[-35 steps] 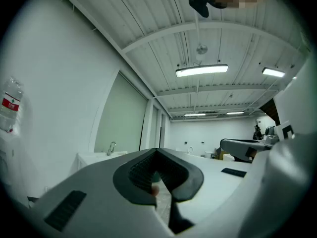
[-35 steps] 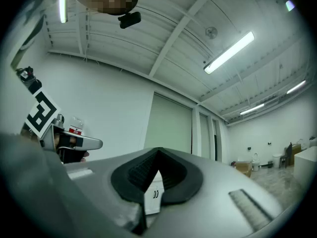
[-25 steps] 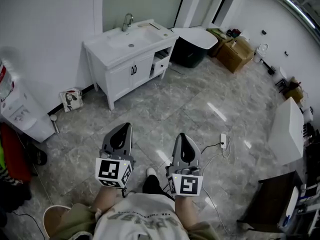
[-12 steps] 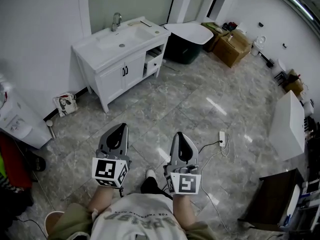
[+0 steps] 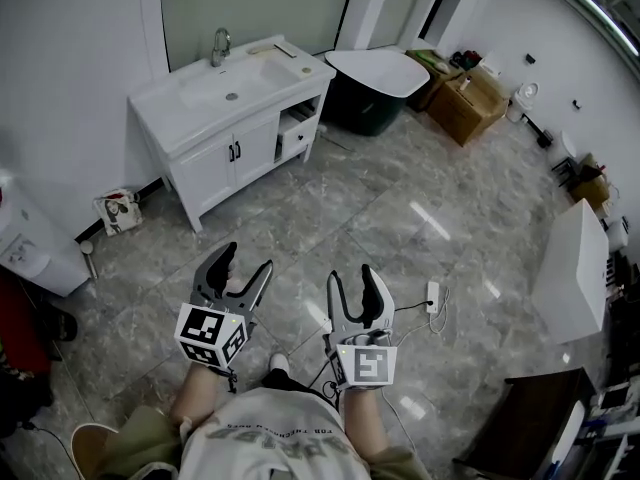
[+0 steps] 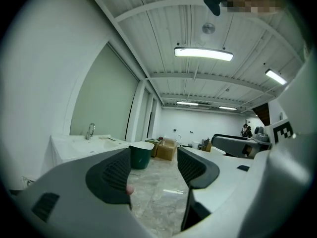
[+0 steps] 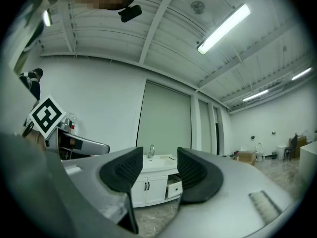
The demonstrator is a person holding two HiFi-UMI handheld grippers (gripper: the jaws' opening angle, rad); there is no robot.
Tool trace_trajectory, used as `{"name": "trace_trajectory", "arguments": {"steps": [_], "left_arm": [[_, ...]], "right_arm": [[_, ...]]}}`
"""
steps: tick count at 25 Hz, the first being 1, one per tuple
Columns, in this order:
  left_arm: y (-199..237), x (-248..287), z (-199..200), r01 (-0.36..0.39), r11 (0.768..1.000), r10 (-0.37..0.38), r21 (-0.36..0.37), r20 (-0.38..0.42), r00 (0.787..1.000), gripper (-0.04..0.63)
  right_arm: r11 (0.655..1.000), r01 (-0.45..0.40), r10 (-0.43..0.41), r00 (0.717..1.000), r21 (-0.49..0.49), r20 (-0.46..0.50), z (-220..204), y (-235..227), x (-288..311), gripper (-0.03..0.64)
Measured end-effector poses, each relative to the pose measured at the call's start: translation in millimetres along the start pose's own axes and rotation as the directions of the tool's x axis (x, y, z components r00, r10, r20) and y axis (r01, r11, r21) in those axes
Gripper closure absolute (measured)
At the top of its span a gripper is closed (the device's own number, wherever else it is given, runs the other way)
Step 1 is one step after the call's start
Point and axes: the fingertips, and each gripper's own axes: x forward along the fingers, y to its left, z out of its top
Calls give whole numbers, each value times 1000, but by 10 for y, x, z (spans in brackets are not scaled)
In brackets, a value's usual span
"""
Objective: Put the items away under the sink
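Note:
A white sink cabinet (image 5: 235,118) stands against the far wall, its two front doors closed and a small side drawer (image 5: 295,140) pulled out. A faucet (image 5: 218,45) rises at the basin's back. The same sink cabinet (image 7: 153,181) shows between the jaws in the right gripper view. My left gripper (image 5: 246,266) and right gripper (image 5: 359,280) hang side by side over the grey floor, well short of the cabinet. Both are open with nothing between their fingers. The left gripper (image 6: 154,168) points past the cabinet toward a dark green bin (image 6: 140,155).
A dark bin with a white lid (image 5: 372,88) sits right of the cabinet, cardboard boxes (image 5: 470,104) beyond it. A water dispenser (image 5: 30,253) stands at the left wall, with a small picture (image 5: 117,211) leaning on the baseboard. A power strip and cable (image 5: 433,295) lie on the floor at right.
Both grippers went from shut to open. The view shifted, so the sink cabinet sits further left and higher in the head view.

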Motion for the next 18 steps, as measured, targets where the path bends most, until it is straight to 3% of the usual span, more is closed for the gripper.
{"name": "trace_trajectory", "arguments": {"steps": [4,8,11,15,18], "left_arm": [[-138,419,-44,-12,1000,12,3,-20,1000,311],[-166,667,-59,-39,999,40,17,-38,998,311],[-71,771,-74,-72,997,73,20,-48,996,311],[83,927,-107,-101,995,102,27,-61,993,311],[244,1105,-128,-109,994,111,29,-72,991,311]], "right_arm": [[999,-34,33,999,-24,-40,-155,-422,157,411],[1000,-5,5,998,-1,-57,-189,-796,307,411],[1000,-5,6,999,23,-38,-183,-913,435,411],[999,-1,5,994,35,-107,-461,-1070,560,411],[999,-3,7,998,49,-70,-478,-1106,784,411]]}}
